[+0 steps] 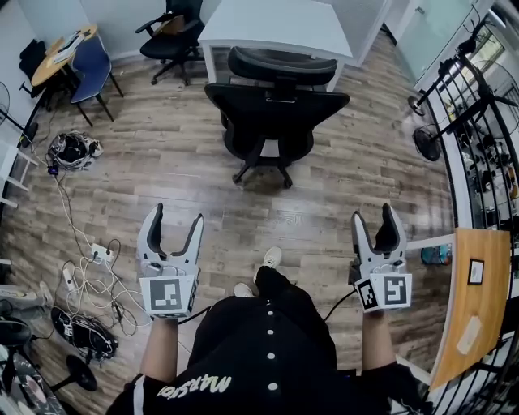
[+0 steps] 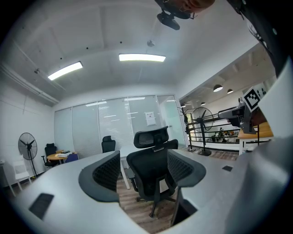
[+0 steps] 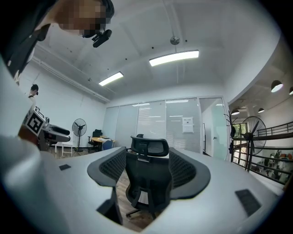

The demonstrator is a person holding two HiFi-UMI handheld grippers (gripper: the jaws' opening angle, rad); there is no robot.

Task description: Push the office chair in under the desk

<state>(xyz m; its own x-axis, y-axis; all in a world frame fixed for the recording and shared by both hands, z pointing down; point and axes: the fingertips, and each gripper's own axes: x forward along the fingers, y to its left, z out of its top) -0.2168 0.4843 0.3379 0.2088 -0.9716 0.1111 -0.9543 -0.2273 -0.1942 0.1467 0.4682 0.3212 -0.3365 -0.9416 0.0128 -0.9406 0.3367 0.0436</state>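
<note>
The task is hardly begun. The office chair [image 1: 276, 121] stands in the upper middle, in front of the white desk [image 1: 272, 28]. Both the left gripper [image 1: 172, 235] and the right gripper [image 1: 379, 231] are wide open, empty, well apart from it.

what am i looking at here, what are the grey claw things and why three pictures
No robot: a person holds a claw tool in each hand. One picture is from a camera on their head, looking down at the left claw and right claw. The other two are from cameras on each claw, looking out between its jaws. Both claws are open and empty. Ahead on the floor stands a black office chair, its back to the person, before a white desk.
</note>
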